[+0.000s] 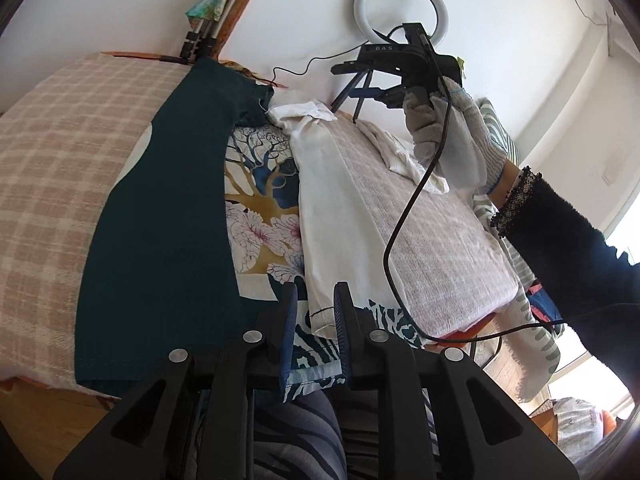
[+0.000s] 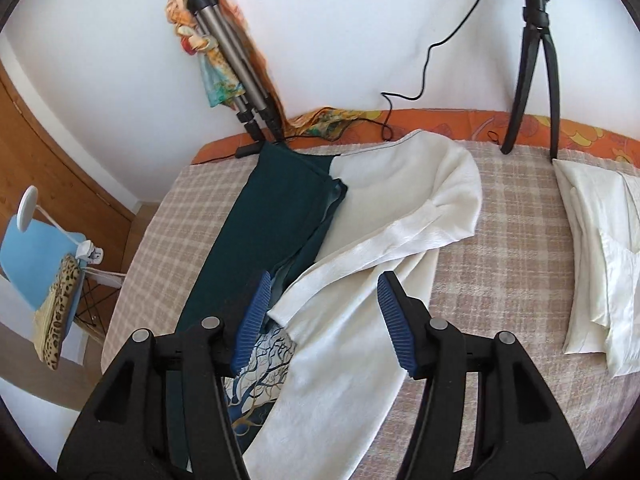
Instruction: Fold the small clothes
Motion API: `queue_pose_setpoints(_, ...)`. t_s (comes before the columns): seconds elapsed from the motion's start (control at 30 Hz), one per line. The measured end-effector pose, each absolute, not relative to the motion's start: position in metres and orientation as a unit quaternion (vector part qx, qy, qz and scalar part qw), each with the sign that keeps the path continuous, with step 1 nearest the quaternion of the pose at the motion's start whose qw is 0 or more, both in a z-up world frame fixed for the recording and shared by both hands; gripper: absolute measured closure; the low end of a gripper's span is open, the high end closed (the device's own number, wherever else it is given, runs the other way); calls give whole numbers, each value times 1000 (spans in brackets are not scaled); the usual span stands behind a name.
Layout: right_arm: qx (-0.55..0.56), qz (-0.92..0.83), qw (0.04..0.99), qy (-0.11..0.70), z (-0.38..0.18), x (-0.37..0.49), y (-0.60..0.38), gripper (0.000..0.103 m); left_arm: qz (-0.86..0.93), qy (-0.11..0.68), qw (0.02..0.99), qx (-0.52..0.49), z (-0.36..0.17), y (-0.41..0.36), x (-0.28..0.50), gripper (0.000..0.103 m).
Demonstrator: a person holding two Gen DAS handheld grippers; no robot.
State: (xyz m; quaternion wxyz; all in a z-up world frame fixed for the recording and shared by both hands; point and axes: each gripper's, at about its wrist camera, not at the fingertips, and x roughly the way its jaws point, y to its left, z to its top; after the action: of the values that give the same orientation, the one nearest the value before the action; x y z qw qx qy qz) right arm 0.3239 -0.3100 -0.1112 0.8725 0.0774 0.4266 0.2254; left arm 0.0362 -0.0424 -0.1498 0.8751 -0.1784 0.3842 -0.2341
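our left gripper [image 1: 314, 308] has its jaws a little apart, maybe just touching the tree-print cloth [image 1: 260, 200] on the checked bed cover [image 1: 52, 168]. our right gripper [image 2: 320, 320] hangs wide apart over the white top [image 2: 360, 280], beside the dark green cloth [image 2: 264, 220].

Ring light [image 1: 401, 8] on black tripod [image 2: 534, 76]; folded silver tripod [image 2: 230, 60] against wall; blue chair [image 2: 38, 256].
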Motion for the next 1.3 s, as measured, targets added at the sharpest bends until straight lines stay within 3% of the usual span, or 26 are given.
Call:
queue_pose_setpoints(0.37,206,94,850,476,-174,422,-371,44,-130,376,902,-169,-142,15,28,86)
queue_pose_setpoints(0.6,202,131,860,450,-159,415,-352,44,-107,387,900,-171,-149,26,35,86)
queue_pose_setpoints(0.8,151,116,853,486,-168,429,-321,44,-118,396,895,-168,-156,19,40,86)
queue_pose_setpoints(0.83,138,107,854,491,-171,432,-316,47,-118,397,895,-166,-157,19,40,86)
queue_pose_setpoints(0.9,106,92,854,501,-177,436,-306,62,-116,399,894,-165,-158,21,40,86)
queue_pose_setpoints(0.97,86,90,852,508,-181,438,-300,83,-113,401,894,-166,-160,24,40,86)
queue_pose_setpoints(1.03,72,84,855,506,-180,437,-298,91,-111,401,893,-173,-161,28,41,86)
queue_pose_setpoints(1.3,43,105,888,445,-133,430,-287,95,-118,394,892,-188,-164,35,43,86)
